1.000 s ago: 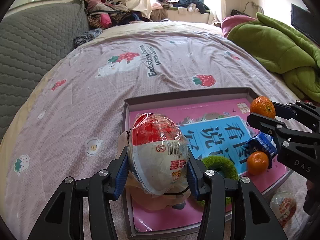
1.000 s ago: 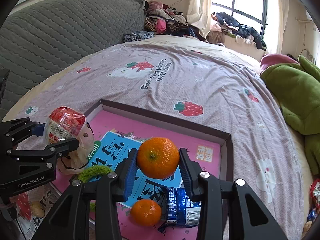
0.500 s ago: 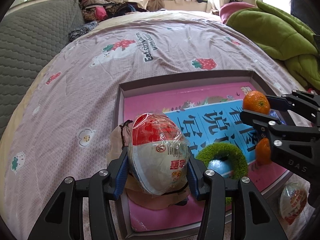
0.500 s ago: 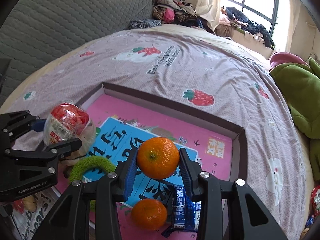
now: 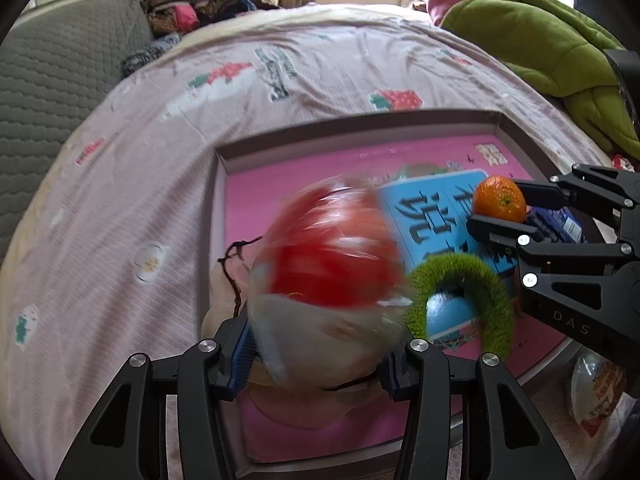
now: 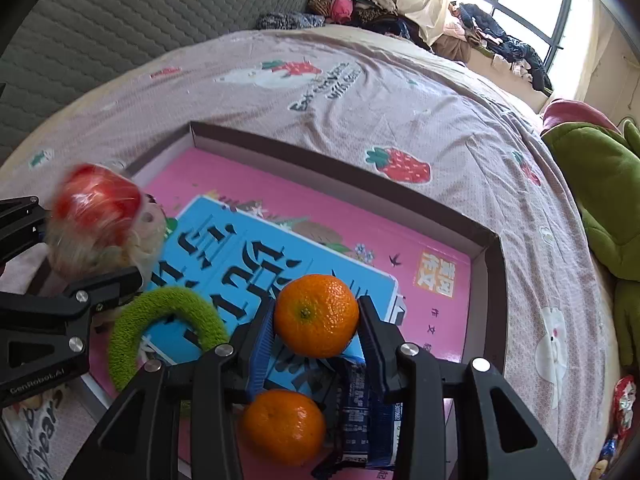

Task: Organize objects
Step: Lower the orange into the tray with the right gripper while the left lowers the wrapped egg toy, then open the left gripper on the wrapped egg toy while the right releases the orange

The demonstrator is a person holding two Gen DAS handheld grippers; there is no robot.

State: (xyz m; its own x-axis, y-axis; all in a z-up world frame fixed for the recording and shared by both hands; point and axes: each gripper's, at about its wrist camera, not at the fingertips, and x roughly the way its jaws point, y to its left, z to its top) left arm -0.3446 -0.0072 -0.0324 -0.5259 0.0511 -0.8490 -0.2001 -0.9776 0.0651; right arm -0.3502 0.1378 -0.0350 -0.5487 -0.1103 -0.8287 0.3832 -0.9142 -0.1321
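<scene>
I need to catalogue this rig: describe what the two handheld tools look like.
Both tools are matte black angular linkages with silver pivot screws and ribbed blue pads. The left tool bears pale "GenRobot.AI" lettering on its side; the right tool shows "DAS". No cables, sleeves or hands are visible.

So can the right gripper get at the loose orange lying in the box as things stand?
Probably not yet: the right gripper is shut on another orange, so it has no free grip. The loose orange lies uncovered just below it, beside the blue packet.
</scene>
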